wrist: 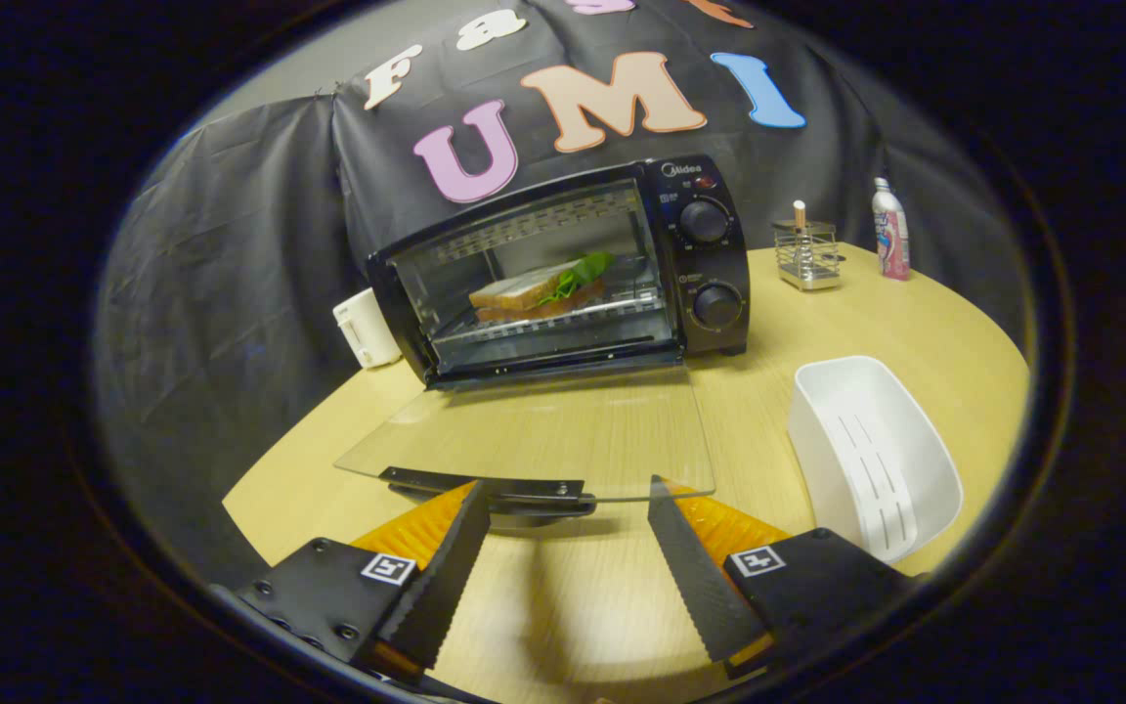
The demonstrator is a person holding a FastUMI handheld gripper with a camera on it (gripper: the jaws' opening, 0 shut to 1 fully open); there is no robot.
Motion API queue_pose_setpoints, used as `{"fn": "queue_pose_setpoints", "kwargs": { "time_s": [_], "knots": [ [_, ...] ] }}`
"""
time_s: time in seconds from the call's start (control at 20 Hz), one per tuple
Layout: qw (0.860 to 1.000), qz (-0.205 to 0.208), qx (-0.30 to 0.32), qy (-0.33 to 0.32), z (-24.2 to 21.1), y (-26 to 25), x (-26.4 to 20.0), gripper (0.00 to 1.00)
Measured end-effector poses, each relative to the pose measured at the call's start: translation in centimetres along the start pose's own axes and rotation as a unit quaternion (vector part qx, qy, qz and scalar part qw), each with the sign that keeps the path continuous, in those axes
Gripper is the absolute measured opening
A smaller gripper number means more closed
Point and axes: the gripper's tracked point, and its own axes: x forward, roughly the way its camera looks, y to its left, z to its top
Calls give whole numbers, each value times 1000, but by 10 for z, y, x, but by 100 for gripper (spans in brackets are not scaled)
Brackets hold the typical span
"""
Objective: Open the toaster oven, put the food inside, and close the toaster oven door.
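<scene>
The gripper (568,489) was seen with its fingers spread wide and grasping nothing, their tips set just beneath the front edge of the glass door (534,435). One oven (563,269) was placed toward the table's (915,323) far edge, its door folded flat out over the tabletop and the handle (490,486) lying between the fingertips, nearer the left one. One sandwich (543,290), with a green leaf showing at its right end, was found on the rack inside the oven. Bare wood was left under and between the fingers up to the near edge. To the right of the door, near the table's right edge, one white tray (871,455) was stood, a strip of bare table being kept between it and the door. Two knobs (705,222) were counted on the oven's panel. One wire rack (807,254) and one bottle (890,232) were set near the far right edge. A white object (366,328) was half hidden behind the oven's left side and could not be identified. The table's near left part was cut off by the gripper.
</scene>
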Motion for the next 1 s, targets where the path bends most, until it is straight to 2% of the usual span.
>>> {"fn": "queue_pose_setpoints", "kwargs": {
  "time_s": [0.55,0.8,1.0],
  "knots": [
    [996,27,14,-83,67,17,-5,100],
    [991,33,-14,-129,104,31,-1,100],
    [985,23,-22,-169,145,34,9,100]
  ]
}}
